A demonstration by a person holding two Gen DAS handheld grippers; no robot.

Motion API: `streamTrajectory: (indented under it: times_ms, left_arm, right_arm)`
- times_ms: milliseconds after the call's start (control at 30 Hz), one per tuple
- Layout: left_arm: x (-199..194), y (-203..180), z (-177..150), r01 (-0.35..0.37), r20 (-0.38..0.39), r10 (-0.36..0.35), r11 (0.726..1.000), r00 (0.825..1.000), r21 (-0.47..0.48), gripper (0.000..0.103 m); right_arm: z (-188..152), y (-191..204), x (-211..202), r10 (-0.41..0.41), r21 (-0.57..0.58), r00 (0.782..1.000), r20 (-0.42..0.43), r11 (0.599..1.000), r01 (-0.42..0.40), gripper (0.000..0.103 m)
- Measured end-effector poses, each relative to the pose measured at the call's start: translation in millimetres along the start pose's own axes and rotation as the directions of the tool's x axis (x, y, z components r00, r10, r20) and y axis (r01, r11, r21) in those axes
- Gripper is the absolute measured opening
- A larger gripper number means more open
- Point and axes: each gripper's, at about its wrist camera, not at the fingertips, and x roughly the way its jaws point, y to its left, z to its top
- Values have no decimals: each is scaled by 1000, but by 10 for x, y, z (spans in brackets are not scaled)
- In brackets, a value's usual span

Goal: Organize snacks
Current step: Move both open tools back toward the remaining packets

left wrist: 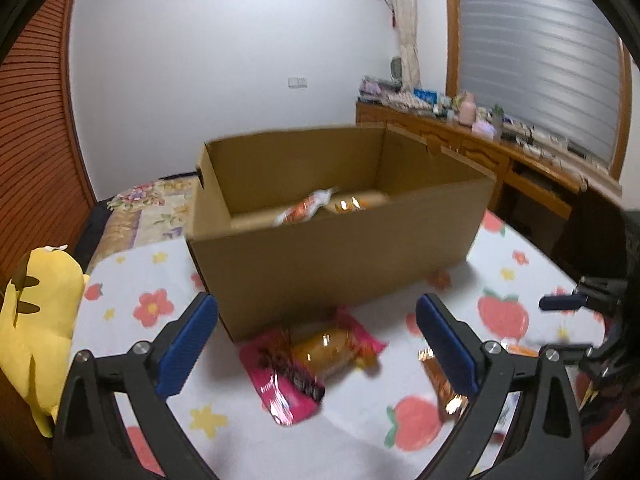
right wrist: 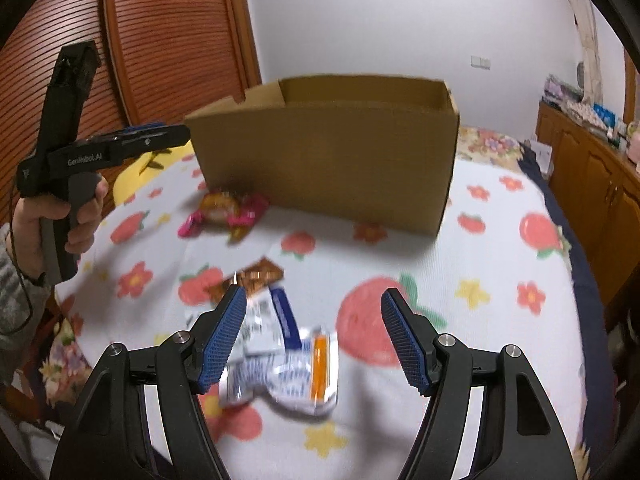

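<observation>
An open cardboard box [left wrist: 340,240] stands on the flowered cloth, with two wrapped snacks [left wrist: 308,210] lying inside. A pink-wrapped bun [left wrist: 316,356] rests just in front of the box, under my open left gripper [left wrist: 320,344], whose pads touch nothing. A brown shiny packet [left wrist: 444,384] lies partly behind its right finger. In the right wrist view, my right gripper [right wrist: 314,340] hovers open over several white and blue packets [right wrist: 280,356]. The brown packet [right wrist: 256,276] and the pink bun [right wrist: 224,208] lie beyond them, before the box [right wrist: 332,148]. A hand holds my left gripper [right wrist: 180,133] at the left.
A yellow plush toy [left wrist: 40,312] sits at the table's left edge. A bed with a flowered cover [left wrist: 152,208] lies behind the box. A wooden sideboard [left wrist: 480,148] crowded with small items runs along the right wall. A slatted wooden door [right wrist: 160,40] stands at the left.
</observation>
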Motion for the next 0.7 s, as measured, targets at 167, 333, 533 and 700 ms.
streamTrajectory:
  times_ms: [167, 333, 533, 700]
  left_arm:
    - [117, -24, -141, 16, -57, -14, 999, 998, 36, 100]
    - [210, -70, -174, 42, -95, -31, 993, 995, 107, 96]
    - [372, -139, -183, 87, -172, -58, 982, 983, 166, 79]
    - [501, -191, -222, 108, -235, -56, 971, 970, 214, 77]
  right_arm:
    - [-180, -23, 15, 5, 19, 1000, -31, 1000, -4, 72]
    - [-275, -57, 22, 10, 40, 999, -47, 999, -8, 72]
    - [-312, -64, 12, 23, 57, 998, -53, 998, -20, 72]
    - [-360, -47, 0, 29, 61, 998, -57, 998, -26, 72]
